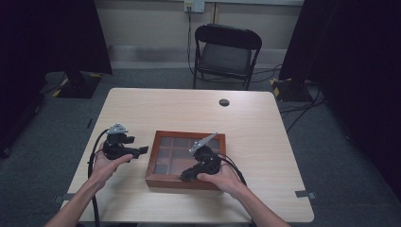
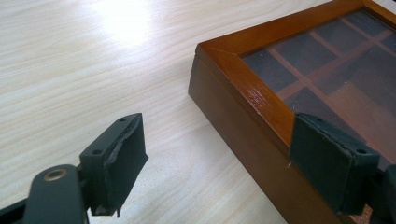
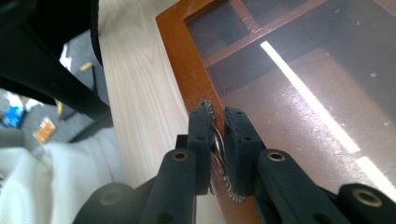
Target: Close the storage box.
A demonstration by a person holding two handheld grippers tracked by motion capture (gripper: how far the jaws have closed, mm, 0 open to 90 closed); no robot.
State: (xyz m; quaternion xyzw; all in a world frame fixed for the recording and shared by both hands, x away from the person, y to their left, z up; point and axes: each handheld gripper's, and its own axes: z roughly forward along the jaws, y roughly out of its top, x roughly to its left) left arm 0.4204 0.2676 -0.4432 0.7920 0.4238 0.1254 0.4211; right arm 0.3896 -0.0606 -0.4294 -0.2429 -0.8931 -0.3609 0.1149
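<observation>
Now the box [image 1: 185, 161] sits near the front of the desk [image 1: 156, 106], lid down. The right gripper [image 3: 217, 123] has its jaws closed on the small metal latch [image 3: 215, 140] at the lid's front edge. The left gripper [image 2: 215, 163] hangs with jaws open and empty by the box's left corner.

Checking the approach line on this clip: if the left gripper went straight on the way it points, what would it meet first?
Probably the wooden box: the left gripper stands open, and its jaws straddle the box's near corner, so the side wall comes first, though depth is unclear.
</observation>
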